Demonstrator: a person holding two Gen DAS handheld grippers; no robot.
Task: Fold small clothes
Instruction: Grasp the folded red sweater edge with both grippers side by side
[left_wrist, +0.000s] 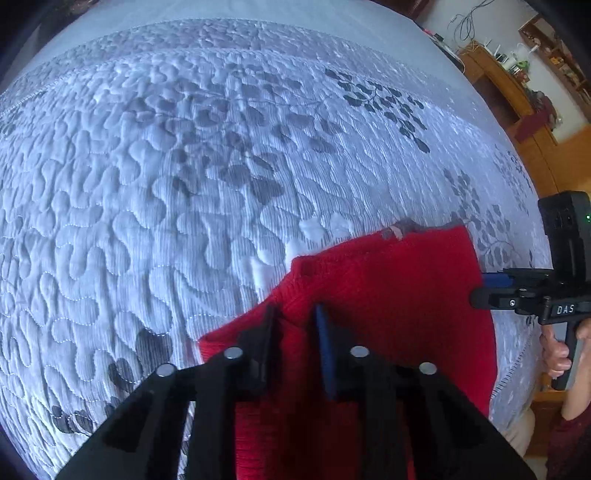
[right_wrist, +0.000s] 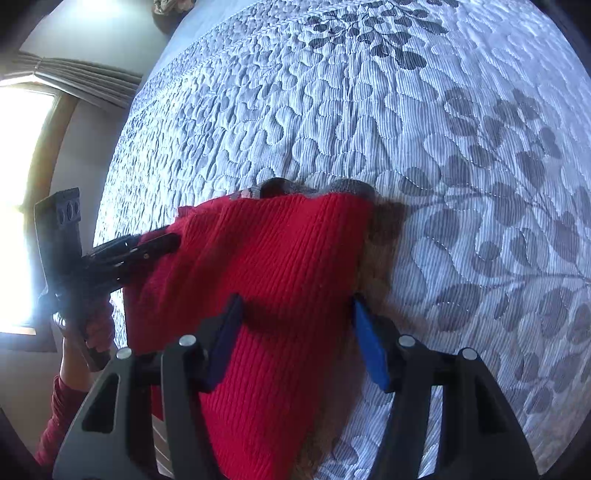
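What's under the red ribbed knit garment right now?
The red ribbed knit garment lies on the white quilted bedspread with grey leaf print. A grey edge peeks out at its far side. Whether that is lining or another garment, the knit hides.

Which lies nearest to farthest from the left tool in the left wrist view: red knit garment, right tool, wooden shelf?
1. Red knit garment: bunched between the left tool's narrow-set fingers.
2. Right tool: at the garment's right edge.
3. Wooden shelf: beyond the bed, upper right.
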